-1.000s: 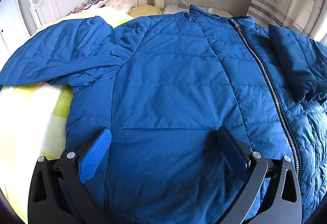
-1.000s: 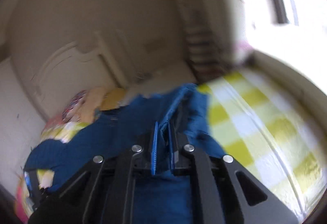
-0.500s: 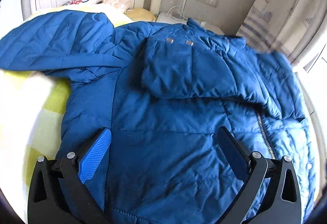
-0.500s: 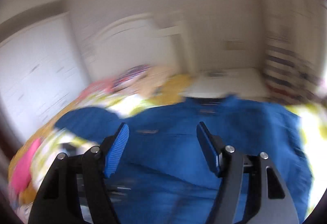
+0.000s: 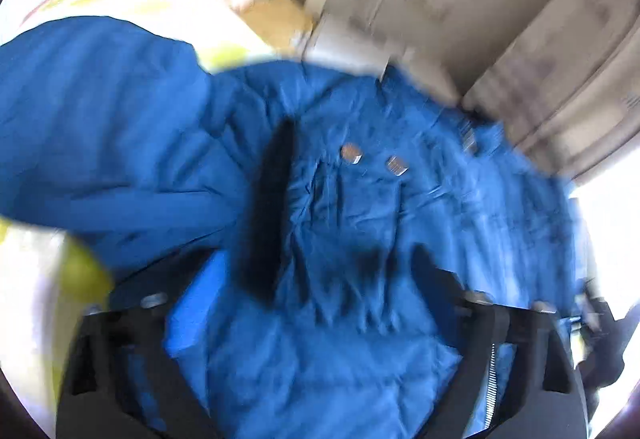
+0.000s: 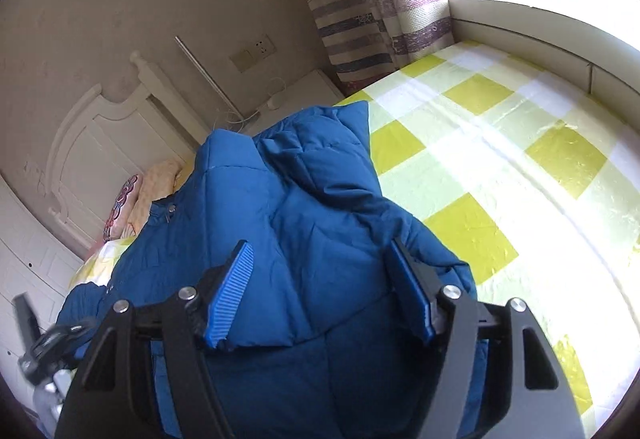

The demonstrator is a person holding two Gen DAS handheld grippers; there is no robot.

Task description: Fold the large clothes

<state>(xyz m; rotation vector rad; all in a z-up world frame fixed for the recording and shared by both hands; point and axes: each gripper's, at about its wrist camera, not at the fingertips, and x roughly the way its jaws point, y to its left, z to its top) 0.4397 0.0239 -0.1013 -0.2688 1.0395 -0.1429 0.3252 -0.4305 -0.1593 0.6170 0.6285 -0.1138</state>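
Blue quilted jacket (image 6: pixel 304 199) spread on bed, one sleeve folded across.

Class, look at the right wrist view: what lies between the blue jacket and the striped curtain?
Only bare yellow-and-white checked bedsheet lies between the blue jacket and the striped curtain; the right wrist view shows it.

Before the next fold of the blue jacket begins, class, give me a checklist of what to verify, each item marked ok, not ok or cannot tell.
1. Right sleeve folded across the jacket: ok.
2. Left sleeve folded in: not ok, it spreads out over the checked bedsheet.
3. Right gripper released: ok, its jaws have just been opening; sleeve fabric lies between them, unpinched.
4. Left gripper free: ok, open over the jacket front after closing partway.
5. Zipper closed: cannot tell, only a short stretch shows.
6. Left wrist view sharp enough to aim: not ok, blurred.
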